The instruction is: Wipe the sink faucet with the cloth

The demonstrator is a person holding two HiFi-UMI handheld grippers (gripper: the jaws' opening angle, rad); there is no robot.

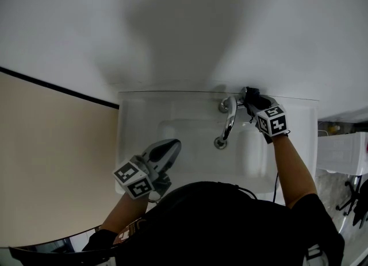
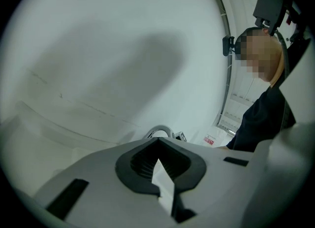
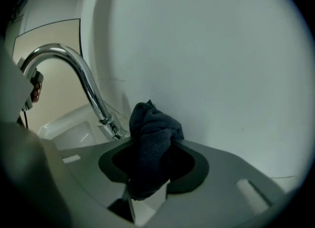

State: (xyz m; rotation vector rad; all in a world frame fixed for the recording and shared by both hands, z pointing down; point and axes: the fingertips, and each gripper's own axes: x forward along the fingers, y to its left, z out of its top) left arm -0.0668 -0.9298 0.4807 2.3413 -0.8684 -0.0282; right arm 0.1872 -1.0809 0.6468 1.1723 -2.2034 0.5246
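Observation:
A chrome faucet (image 1: 229,122) curves from the back rim of the white sink (image 1: 133,122) over the drain (image 1: 220,142). My right gripper (image 1: 249,98) is at the back rim, just right of the faucet's base, shut on a dark bunched cloth (image 3: 151,136). In the right gripper view the cloth sticks out past the jaws against the white wall, a little right of the faucet's (image 3: 81,72) base. My left gripper (image 1: 171,146) hovers over the sink's front left, jaws together and holding nothing. The left gripper view shows only the top of the faucet's arc (image 2: 158,131) past the closed jaws.
A white wall (image 1: 184,29) rises directly behind the sink. Beige floor (image 1: 52,155) lies to the left, bounded by a dark line. A white rack (image 1: 345,153) and dark clutter stand at the right. The person's dark-clothed body covers the sink's front edge.

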